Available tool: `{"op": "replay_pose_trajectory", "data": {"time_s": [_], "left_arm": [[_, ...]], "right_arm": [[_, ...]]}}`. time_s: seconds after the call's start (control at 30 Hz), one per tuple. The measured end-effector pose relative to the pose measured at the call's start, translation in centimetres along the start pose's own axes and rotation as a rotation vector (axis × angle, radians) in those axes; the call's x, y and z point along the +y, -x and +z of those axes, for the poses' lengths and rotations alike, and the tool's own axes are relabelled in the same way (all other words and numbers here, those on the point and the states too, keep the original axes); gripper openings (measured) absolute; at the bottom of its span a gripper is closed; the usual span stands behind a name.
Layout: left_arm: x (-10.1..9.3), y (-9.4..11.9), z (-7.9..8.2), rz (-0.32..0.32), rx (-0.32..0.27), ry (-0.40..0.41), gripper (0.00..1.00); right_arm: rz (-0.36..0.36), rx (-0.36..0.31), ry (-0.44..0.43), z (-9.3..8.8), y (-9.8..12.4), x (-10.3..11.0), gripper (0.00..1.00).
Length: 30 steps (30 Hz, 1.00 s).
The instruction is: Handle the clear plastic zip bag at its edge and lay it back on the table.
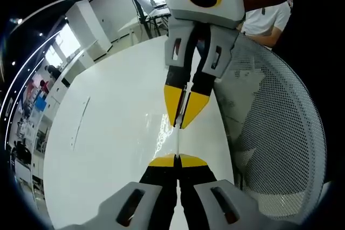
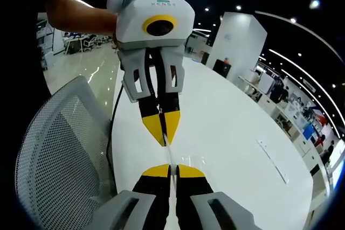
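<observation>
The clear plastic zip bag [image 1: 177, 143] is stretched edge-on above the white table [image 1: 108, 127], seen as a thin pale line with a faint shimmer to its left. My left gripper [image 1: 177, 160] rises from the bottom of the left gripper view, shut on the bag's near edge. Facing it from the top, the right gripper [image 1: 181, 124] is shut on the opposite edge. In the right gripper view the right gripper [image 2: 171, 169] pinches the bag [image 2: 170, 155], and the left gripper [image 2: 164, 141] hangs tips-down opposite, also shut on it, over the table [image 2: 232, 133].
A white mesh chair [image 1: 280, 127] stands close beside the table's edge, also in the right gripper view [image 2: 59, 149]. A person in a white shirt [image 1: 267, 20] is behind it. A thin slot [image 1: 80, 125] marks the tabletop. Office furniture lies beyond.
</observation>
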<state>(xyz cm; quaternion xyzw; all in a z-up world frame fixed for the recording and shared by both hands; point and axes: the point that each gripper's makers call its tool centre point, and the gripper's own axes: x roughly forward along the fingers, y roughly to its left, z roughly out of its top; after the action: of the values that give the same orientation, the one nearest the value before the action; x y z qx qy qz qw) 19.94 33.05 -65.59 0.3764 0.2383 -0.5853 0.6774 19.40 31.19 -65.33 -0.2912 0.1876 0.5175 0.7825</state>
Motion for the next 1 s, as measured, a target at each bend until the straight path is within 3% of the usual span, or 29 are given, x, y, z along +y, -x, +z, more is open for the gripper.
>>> {"op": "replay_pose_trajectory", "data": {"time_s": [1.0], "left_arm": [[0.40,0.13,-0.23,0.007,-0.003,0.008,0.00]], "right_arm": [[-0.010,0.007,-0.008,-0.35,0.27,-0.39,0.00]]}}
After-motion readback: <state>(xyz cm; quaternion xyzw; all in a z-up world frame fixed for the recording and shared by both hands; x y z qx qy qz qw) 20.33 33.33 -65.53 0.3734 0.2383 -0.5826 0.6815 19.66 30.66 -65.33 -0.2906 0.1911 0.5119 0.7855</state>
